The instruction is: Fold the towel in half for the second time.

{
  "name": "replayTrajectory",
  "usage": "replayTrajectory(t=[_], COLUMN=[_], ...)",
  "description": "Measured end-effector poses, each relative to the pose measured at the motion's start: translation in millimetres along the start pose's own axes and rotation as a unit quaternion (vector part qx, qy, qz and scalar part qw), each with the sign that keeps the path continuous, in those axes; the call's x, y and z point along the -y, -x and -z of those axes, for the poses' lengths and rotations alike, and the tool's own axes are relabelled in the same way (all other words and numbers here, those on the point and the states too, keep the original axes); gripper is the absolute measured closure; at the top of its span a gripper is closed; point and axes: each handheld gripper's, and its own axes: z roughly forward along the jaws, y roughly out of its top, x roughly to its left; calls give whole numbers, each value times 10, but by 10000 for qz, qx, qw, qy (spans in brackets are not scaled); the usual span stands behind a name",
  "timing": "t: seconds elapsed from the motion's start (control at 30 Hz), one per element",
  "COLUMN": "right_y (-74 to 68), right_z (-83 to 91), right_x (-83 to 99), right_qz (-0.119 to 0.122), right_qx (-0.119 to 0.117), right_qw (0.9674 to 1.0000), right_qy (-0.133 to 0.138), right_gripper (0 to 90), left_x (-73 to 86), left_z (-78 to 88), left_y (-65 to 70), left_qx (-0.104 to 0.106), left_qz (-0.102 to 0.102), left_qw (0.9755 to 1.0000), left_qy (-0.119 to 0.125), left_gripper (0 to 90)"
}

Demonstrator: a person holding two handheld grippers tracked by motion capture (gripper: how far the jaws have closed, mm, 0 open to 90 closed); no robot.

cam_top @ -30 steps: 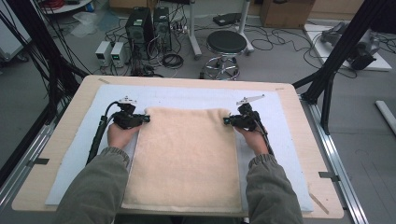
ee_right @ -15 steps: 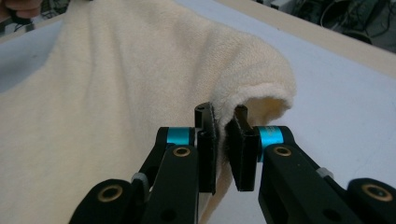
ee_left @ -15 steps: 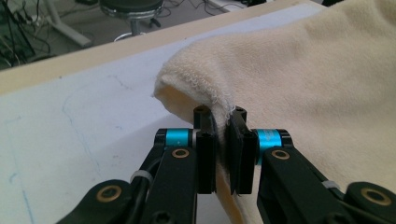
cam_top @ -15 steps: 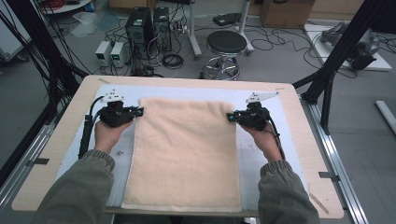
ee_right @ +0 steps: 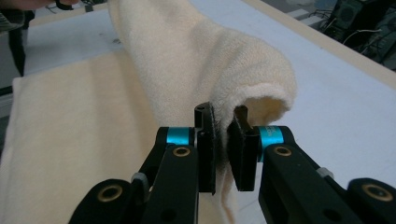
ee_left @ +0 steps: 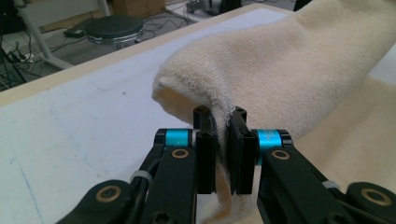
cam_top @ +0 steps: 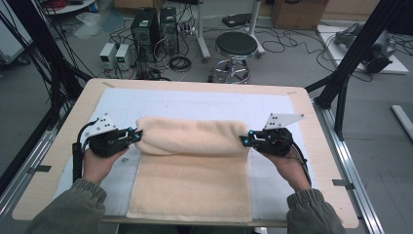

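A cream towel (cam_top: 192, 170) lies on the white mat, its far edge lifted and curled back toward the person in a long roll. My left gripper (cam_top: 135, 136) is shut on the towel's far left corner; in the left gripper view the towel (ee_left: 289, 70) hem is pinched where my left gripper (ee_left: 220, 126) meets it. My right gripper (cam_top: 245, 141) is shut on the far right corner. In the right gripper view the towel (ee_right: 187, 60) edge hangs between the pads of my right gripper (ee_right: 222, 125). Both corners hang above the flat part.
The white mat (cam_top: 204, 102) covers a wooden table (cam_top: 311, 112) with bare mat beyond the towel. Past the table's far edge stand a black stool (cam_top: 235, 46), computer boxes (cam_top: 146, 29) and cables on the floor. Black frame posts (cam_top: 350, 63) rise at both sides.
Both grippers have lifted the towel's far corners and carried them toward the person, so the far edge now folds over the flat part.
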Motion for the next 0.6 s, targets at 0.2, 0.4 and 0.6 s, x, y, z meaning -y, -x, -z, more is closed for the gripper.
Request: replayTrajectory(t=[0.2, 0.4, 0.6], right_y=[-232, -358, -410], right_z=[31, -5, -73], right_x=[257, 540, 733], right_qz=[42, -101, -207], right_qx=[-105, -227, -242], right_qw=[9998, 9992, 9983], right_qy=[-140, -299, -497], right_gripper=[826, 822, 792], left_x=[247, 429, 566], left_z=[117, 179, 251], left_y=[199, 315, 325], left_qx=[205, 414, 484], left_qz=[-129, -136, -53], left_qw=[9995, 9980, 9963], left_qy=[-199, -460, -706], left_gripper=[824, 809, 778])
